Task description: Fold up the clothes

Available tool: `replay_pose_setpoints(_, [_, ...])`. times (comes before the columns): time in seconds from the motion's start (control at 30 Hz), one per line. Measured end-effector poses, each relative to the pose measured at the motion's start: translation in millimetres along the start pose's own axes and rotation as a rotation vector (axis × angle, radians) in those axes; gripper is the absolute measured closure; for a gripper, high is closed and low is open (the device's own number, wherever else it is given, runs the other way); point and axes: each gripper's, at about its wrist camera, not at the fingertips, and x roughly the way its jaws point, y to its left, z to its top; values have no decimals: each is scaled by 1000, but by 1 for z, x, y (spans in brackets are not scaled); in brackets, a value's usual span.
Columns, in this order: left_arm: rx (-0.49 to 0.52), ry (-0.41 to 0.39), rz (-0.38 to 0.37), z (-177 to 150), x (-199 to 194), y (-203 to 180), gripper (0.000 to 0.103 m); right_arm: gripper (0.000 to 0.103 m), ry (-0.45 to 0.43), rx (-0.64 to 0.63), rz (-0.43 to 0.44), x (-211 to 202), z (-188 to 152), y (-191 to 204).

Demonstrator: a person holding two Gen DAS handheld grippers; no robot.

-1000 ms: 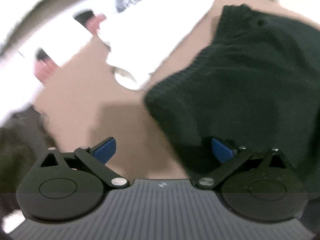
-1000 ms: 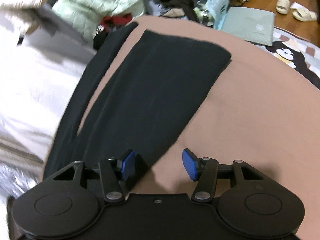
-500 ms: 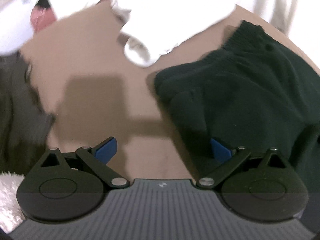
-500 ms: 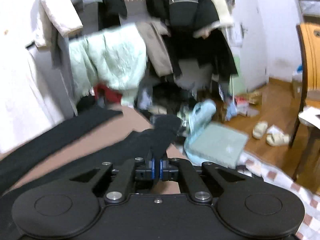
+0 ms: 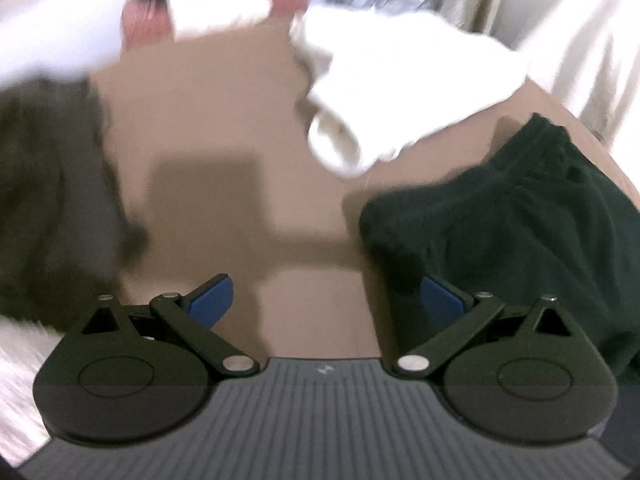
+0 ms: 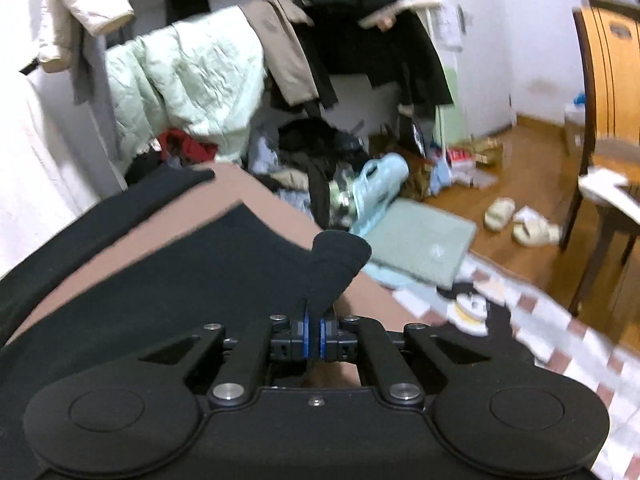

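Note:
A black knit garment (image 5: pixel 512 232) lies on the tan surface (image 5: pixel 224 128) at the right of the left wrist view. My left gripper (image 5: pixel 326 304) is open and empty just above the surface, its right finger by the garment's near edge. In the right wrist view my right gripper (image 6: pixel 313 334) is shut on a corner of the black garment (image 6: pixel 192 272) and holds it lifted, with the cloth bunched above the pads (image 6: pixel 306 334).
A white garment (image 5: pixel 400 92) lies at the back of the tan surface. A dark grey cloth (image 5: pixel 44 208) is at the left. Beyond the surface edge there are hanging clothes (image 6: pixel 192 80), a floor pile (image 6: pixel 320 160), slippers (image 6: pixel 520 224) and a wooden chair (image 6: pixel 608 128).
My right gripper closed on the black garment's edge and lifted it, tilting up toward the room. My left gripper drew back and left, staying open.

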Motion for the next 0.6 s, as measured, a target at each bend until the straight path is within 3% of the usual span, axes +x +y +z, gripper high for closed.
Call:
replay_pose_setpoints(0.03, [26,4,-22,0,1,-4,0,99,-16,-11,8,-3,5,2])
replay_pose_setpoints(0.13, [20,133,-106,-5,29,-12,0,99,-28,-30,47,-7,17,7])
replay_pose_setpoints(0.2, [40,212,-54,-15,57,-26,0,99,-13,-36,69,-8,21,10])
replay_pose_setpoints(0.3, [27,160,1,-21,72,-42,0,95,67,-17,86,-4,17,11])
replay_pose_setpoints(0.4, [-50,148,-78,-13,73,-42,1,95,86,-21,86,-2,6,13])
replay_pose_setpoints(0.43, [-61,145,-114,-10,74,-40,18,96,85,-29,83,-1,4,13])
replay_pose_setpoints(0.47, [-38,127,-127,-9,71,-41,68,96,76,-40,77,0,4,14])
replay_pose_setpoints(0.53, [22,101,-159,-4,63,-45,87,97,45,-47,85,-2,17,15])
replay_pose_setpoints(0.6, [42,27,-160,2,43,-44,95,98,11,-46,114,-6,34,16])
